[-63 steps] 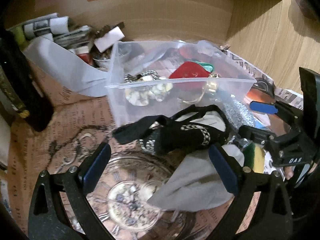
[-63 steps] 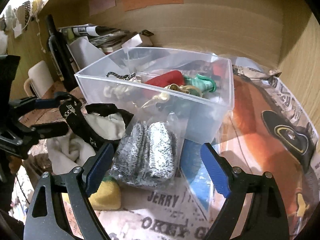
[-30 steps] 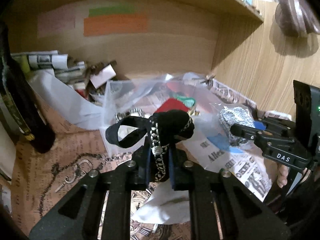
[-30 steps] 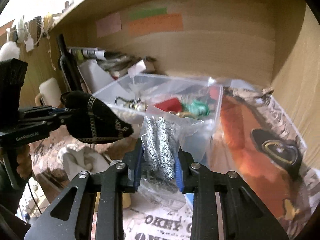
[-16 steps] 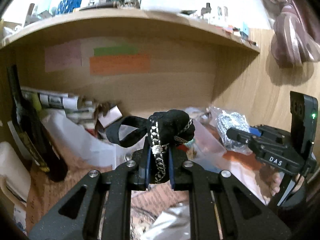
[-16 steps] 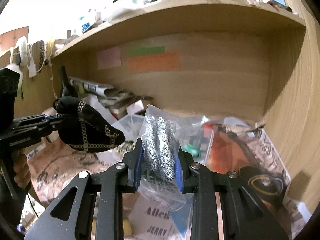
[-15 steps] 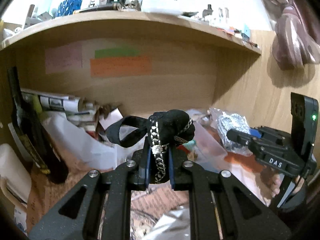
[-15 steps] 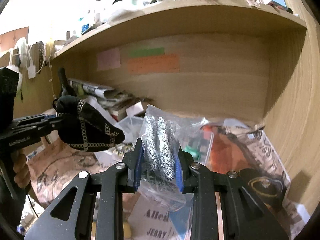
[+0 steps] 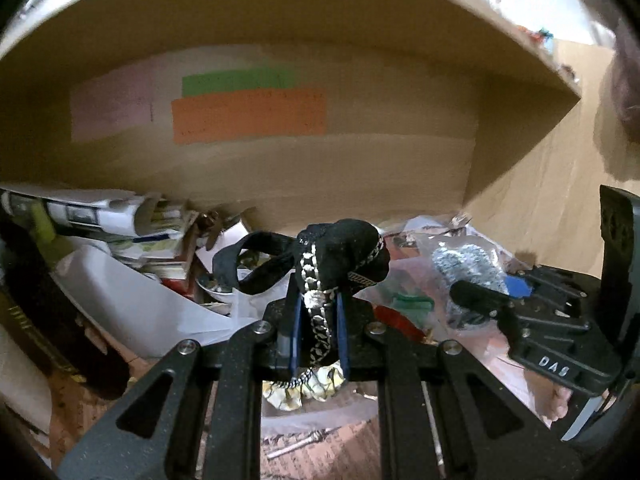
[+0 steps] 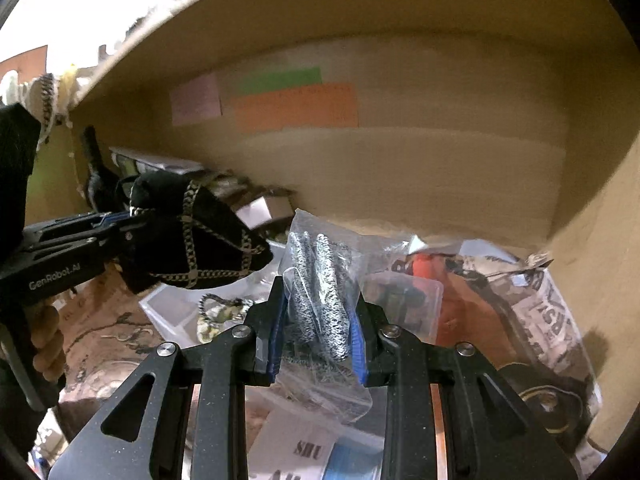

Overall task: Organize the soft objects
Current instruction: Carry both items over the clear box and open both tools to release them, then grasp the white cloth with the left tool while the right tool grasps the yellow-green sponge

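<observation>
My left gripper (image 9: 318, 328) is shut on a black fabric pouch with silver chain trim (image 9: 340, 256), held up above the desk; its strap loops out to the left. The pouch also shows in the right wrist view (image 10: 192, 240), at the left. My right gripper (image 10: 318, 332) is shut on a clear plastic bag of silver scouring pads (image 10: 320, 292), also lifted. The bag shows in the left wrist view (image 9: 468, 268) at the right. A clear plastic bin (image 10: 404, 300) with small items sits below both grippers.
A wooden back wall carries pink, green and orange notes (image 9: 248, 116). A shelf runs overhead. A dark bottle (image 9: 36, 320), rolled papers (image 9: 80, 212) and a white sheet (image 9: 132, 312) stand at the left. Newspaper (image 10: 548, 312) covers the desk; a wooden side wall stands at the right.
Both grippers, shut on the pouch and the bag since a second ago, have moved forward over the bin, closer to the back wall. Two seconds ago both were open.
</observation>
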The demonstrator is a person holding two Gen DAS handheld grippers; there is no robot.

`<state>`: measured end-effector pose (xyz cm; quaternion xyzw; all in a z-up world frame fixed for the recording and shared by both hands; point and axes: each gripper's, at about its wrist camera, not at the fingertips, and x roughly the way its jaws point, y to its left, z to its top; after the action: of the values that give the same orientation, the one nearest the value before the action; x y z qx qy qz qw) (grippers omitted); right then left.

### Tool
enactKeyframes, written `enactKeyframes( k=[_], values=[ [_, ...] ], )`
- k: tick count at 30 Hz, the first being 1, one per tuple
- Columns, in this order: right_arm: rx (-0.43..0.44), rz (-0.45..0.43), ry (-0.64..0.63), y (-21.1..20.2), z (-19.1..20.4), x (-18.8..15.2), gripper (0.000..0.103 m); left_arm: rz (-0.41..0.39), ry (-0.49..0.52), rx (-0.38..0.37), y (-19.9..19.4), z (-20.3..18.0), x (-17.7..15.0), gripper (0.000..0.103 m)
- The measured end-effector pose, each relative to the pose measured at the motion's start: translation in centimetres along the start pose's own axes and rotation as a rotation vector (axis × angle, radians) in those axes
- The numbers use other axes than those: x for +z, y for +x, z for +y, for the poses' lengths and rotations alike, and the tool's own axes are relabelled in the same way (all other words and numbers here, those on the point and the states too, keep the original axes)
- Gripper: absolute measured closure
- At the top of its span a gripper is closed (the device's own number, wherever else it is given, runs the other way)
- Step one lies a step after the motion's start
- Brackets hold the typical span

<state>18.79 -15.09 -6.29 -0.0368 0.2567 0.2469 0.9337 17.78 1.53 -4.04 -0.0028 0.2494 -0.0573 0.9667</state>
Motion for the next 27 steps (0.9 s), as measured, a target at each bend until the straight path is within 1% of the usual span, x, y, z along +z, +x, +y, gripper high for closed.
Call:
enactKeyframes(
  k=[5,9,14,17,19,20,21,22,24,26,27],
  values=[
    [-0.028,0.067,-0.009,2.5,-0.2,-0.3,0.078,0.058,0.006,0.023,3.4,0.0,-0.3,0.089],
    [-0.042,0.125,-0.004,4.2,-0.4,-1.0,0.078,0.112,0.013,0.031,5.7,-0.1,-1.2,0.089],
    [-0.049,0.173,-0.008,5.3,-0.7,-1.5,0.076,0.181,0.022,0.011,7.3,-0.6,-2.3,0.089],
    [-0.032,0.199,-0.006,5.6,-0.6,-1.6,0.075,0.216,0.035,-0.025,7.6,-1.1,-2.5,0.079],
    [-0.038,0.210,-0.010,5.6,-0.6,-1.7,0.071,0.224,0.050,-0.032,7.3,-1.5,-2.7,0.066],
    [-0.039,0.212,-0.011,5.6,-0.6,-1.8,0.067,0.225,0.055,-0.037,7.1,-1.7,-2.8,0.062],
    [-0.041,0.212,-0.011,5.3,-0.6,-1.7,0.062,0.226,0.057,-0.037,6.8,-1.8,-2.9,0.054],
    [-0.041,0.210,-0.011,5.2,-0.6,-1.7,0.059,0.224,0.059,-0.038,6.5,-1.9,-3.0,0.048],
    [-0.032,0.197,-0.012,4.5,-0.6,-1.5,0.046,0.217,0.055,-0.045,5.8,-1.9,-3.1,0.044],
    [-0.029,0.185,-0.018,4.1,-0.6,-1.4,0.041,0.214,0.050,-0.059,5.0,-1.7,-3.2,0.041],
    [-0.032,0.177,-0.024,3.5,-0.5,-1.3,0.039,0.207,0.049,-0.063,4.4,-1.7,-3.3,0.039]
  ],
)
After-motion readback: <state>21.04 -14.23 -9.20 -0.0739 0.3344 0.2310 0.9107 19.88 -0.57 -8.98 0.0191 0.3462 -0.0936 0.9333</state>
